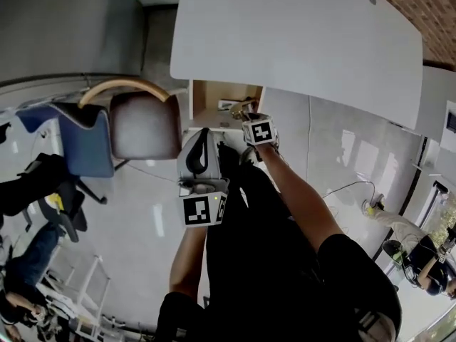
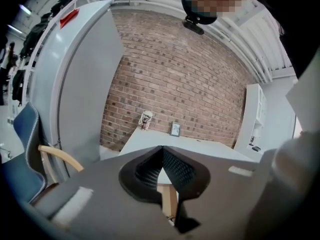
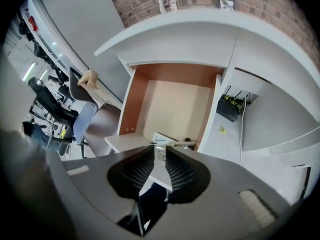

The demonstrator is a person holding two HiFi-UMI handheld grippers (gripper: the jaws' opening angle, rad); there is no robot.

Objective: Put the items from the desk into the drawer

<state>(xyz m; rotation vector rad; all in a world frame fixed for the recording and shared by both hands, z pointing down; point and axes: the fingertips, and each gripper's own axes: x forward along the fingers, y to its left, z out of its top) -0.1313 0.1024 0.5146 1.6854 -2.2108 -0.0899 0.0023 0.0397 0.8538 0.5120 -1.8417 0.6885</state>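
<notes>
Hovering above the open drawer (image 3: pixel 175 101), the right gripper (image 3: pixel 160 151) is seen narrowly parted and empty, the left gripper (image 2: pixel 161 148) pressed shut on nothing, while a silvery item (image 3: pixel 183 144) lies at the drawer's front and a cup (image 3: pixel 167 1) stands on the desk (image 3: pixel 200 34).

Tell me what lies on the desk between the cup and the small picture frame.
Nothing: the desk is bare between cup and frame, in the left gripper view.

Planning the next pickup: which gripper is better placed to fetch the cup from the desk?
Left, probably. The left gripper faces the desk, cup and small frame ahead; the right gripper points down into the open drawer.
</notes>
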